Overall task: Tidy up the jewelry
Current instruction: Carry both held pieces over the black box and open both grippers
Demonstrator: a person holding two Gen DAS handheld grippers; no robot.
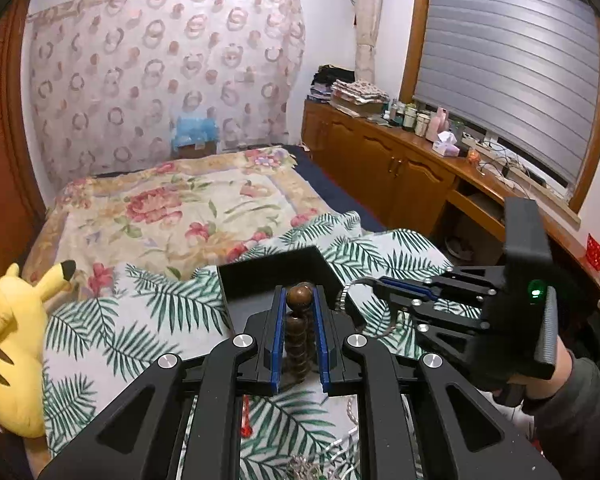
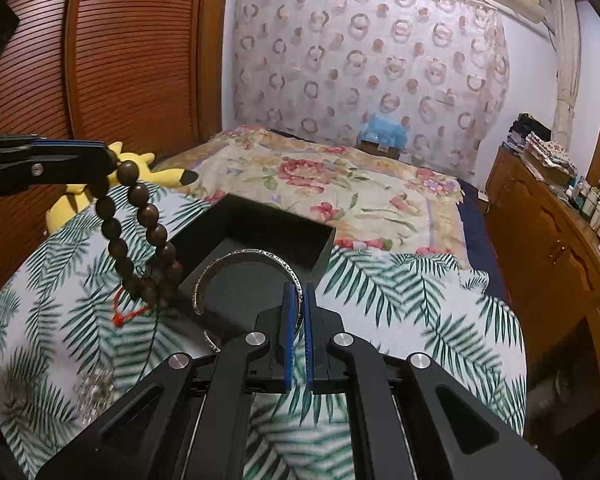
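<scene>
Left gripper (image 1: 299, 300) is pinching the brown bead bracelet (image 1: 299, 330) at lower centre; right gripper (image 2: 299, 292) is clamping the silver bangle (image 2: 240, 276) over the black box (image 2: 260, 232).

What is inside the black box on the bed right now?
The black box shows only a bare dark floor where visible. The silver bangle and bead bracelet, both held up in front, cover its near part.

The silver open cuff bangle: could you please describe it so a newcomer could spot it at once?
Start at the bed's palm-leaf patterned cloth and find the open black rectangular box lying on it. Just in front of the box, the right gripper pinches a thin engraved silver open cuff bangle. Unlike the dark brown wooden bead bracelet nearby, it is a rigid metal band.
</scene>
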